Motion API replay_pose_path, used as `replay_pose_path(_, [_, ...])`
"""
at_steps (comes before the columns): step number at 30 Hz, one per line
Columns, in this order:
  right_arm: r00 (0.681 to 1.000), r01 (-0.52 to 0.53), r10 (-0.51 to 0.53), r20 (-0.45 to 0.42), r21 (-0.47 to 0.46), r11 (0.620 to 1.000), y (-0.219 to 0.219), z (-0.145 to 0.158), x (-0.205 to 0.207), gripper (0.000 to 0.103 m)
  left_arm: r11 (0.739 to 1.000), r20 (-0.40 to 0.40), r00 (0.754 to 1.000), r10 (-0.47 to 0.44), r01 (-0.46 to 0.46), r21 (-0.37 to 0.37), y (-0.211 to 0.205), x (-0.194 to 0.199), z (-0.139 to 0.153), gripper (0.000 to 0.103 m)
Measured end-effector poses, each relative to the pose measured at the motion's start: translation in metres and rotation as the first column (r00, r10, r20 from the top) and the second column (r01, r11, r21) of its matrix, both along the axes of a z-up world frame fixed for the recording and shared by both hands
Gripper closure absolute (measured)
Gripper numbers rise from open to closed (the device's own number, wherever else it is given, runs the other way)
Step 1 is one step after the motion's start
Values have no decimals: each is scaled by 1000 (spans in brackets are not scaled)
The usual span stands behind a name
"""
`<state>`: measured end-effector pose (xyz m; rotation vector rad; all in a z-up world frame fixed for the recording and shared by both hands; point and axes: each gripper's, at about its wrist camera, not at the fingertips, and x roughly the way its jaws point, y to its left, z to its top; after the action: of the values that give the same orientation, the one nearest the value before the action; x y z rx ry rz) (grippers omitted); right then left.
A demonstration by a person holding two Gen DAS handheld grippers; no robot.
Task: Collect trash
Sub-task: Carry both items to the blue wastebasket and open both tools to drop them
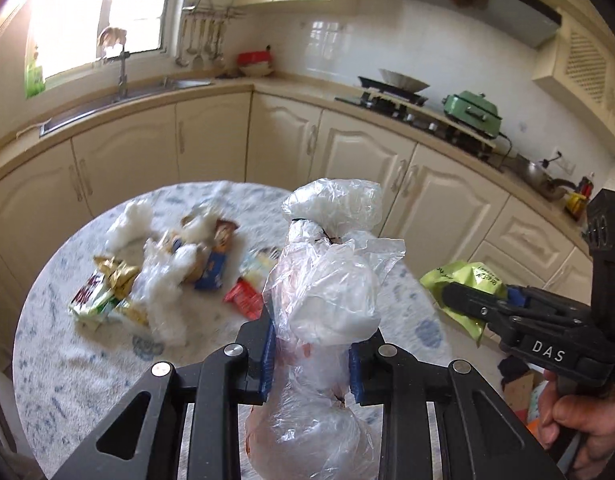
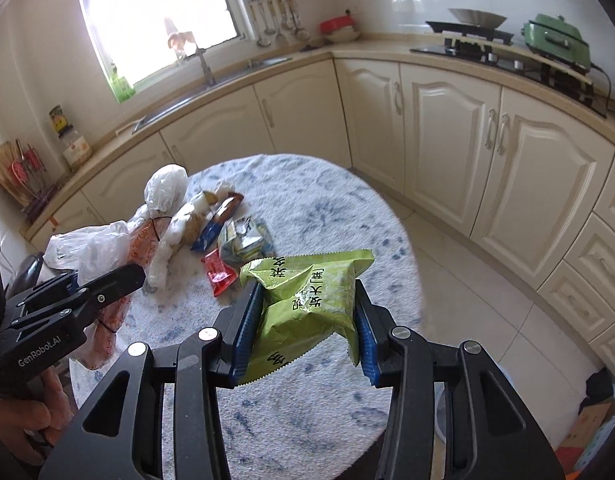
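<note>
Left tongs (image 1: 311,364) clamping plastic bag (image 1: 327,280), right tongs (image 2: 307,332) gripping green packet (image 2: 307,300)

"DAS" on the right claw (image 1: 463,300); "GenRobot.AI" on the left claw (image 2: 107,280)

The clear crumpled plastic bag (image 1: 323,320) runs off the left wrist view's bottom edge and hides the round white blue-flecked worktop (image 1: 67,360) behind it. The heap of snack wrappers (image 1: 167,272) there is blurred, its print unreadable. The crinkled green foil packet (image 1: 463,280) is half covered by the right claw (image 1: 467,300).
</note>
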<state>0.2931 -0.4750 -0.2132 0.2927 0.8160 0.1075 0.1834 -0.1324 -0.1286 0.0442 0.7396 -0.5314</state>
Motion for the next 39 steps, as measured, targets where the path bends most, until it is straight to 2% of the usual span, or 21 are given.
replay_pose_path(9, [985, 160, -160, 59, 3, 987, -73, 20, -33, 59, 988, 22, 989, -149, 150, -38, -61, -1, 13, 78])
replay_pose_path(16, [939, 344, -343, 25, -17, 939, -152, 8, -72, 59, 952, -70, 951, -302, 297, -78, -143, 26, -2, 78])
replay_pose_path(23, [865, 487, -487, -120, -29, 873, -222, -52, -109, 59, 906, -191, 887, -420, 422, -34, -240, 42, -49, 78])
replay_pose_path(31, [797, 557, -533, -283, 6, 831, -266, -134, -131, 59, 863, -350, 813, -466, 505, 23, -341, 78, -117, 78])
replay_pose_path(39, [760, 589, -536, -368, 42, 807, -295, -185, -128, 59, 853, -487, 756, -437, 520, 40, -425, 129, -184, 78])
